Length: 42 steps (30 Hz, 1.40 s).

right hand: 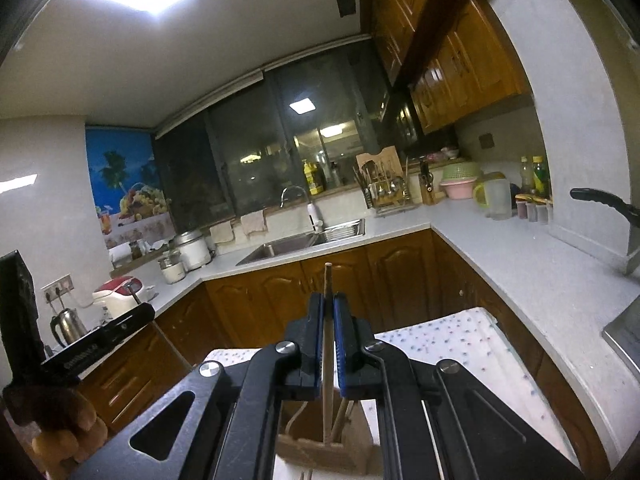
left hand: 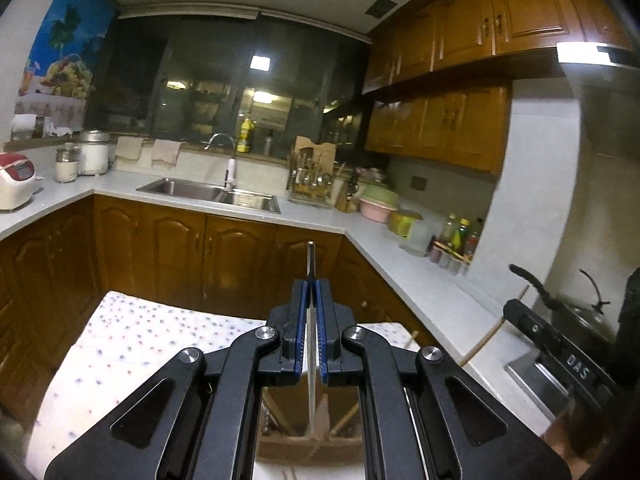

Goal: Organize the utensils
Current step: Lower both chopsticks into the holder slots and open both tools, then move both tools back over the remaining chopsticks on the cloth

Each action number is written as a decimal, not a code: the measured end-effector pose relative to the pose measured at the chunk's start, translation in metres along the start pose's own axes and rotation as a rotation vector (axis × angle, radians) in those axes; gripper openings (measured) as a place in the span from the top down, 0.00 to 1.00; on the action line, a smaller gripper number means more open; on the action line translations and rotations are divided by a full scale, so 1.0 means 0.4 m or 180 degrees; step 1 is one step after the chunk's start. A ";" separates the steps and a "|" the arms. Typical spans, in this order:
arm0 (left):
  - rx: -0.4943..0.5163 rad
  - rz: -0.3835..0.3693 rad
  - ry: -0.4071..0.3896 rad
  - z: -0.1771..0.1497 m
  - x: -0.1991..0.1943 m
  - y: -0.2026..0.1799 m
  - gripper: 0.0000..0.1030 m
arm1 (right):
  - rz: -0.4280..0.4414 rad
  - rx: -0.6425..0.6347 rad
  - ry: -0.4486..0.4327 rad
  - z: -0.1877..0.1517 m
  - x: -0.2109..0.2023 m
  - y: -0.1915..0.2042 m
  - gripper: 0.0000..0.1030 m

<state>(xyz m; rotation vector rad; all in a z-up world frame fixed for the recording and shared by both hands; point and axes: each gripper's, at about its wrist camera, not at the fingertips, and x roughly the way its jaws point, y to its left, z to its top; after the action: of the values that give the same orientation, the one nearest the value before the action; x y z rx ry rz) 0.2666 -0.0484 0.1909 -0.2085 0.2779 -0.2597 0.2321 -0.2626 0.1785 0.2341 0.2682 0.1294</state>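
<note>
In the left wrist view my left gripper (left hand: 311,284) is shut on a thin silver metal utensil (left hand: 310,258), seen edge-on, whose tip sticks up past the pads. Its lower end hangs over a wooden utensil holder (left hand: 308,446) with wooden sticks in it. My right gripper (right hand: 328,298) is shut on a wooden chopstick (right hand: 327,278), which runs down towards the same holder (right hand: 304,454). Each gripper appears in the other's view: the right gripper (left hand: 514,310) with its chopstick (left hand: 490,334), and the left gripper (right hand: 146,314) held by a hand (right hand: 68,424).
The holder stands on a table with a white dotted cloth (left hand: 132,332). Beyond it run brown cabinets and a white L-shaped counter (left hand: 404,276) with a sink (left hand: 212,192), a dish rack (left hand: 312,184), bowls, bottles and rice cookers. A black pan handle (right hand: 604,200) juts in at the right.
</note>
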 end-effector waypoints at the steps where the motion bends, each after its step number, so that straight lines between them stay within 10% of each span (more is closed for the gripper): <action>1: 0.0005 0.0041 0.0011 -0.010 0.011 0.001 0.96 | -0.0009 -0.0008 0.0005 -0.005 0.009 0.000 0.95; 17: -0.0005 0.0105 0.0655 -0.184 0.121 0.039 0.95 | -0.0047 0.0011 0.0673 -0.191 0.143 -0.040 0.95; 35: -0.0100 -0.0037 0.0687 -0.159 0.095 0.038 0.86 | -0.0039 0.0105 0.0591 -0.175 0.120 -0.040 0.88; 39: -0.0135 -0.0035 0.0461 -0.132 0.025 0.034 0.56 | 0.0015 0.0190 0.0363 -0.154 0.072 -0.047 0.38; 42: -0.0163 -0.0026 0.0356 -0.123 -0.027 0.035 0.42 | 0.0012 0.0233 0.0171 -0.135 0.020 -0.051 0.21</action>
<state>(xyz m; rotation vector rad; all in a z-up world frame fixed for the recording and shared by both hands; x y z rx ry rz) 0.2450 -0.0404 0.1441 -0.2460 0.3949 -0.2729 0.2270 -0.2696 0.1210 0.3042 0.3263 0.1298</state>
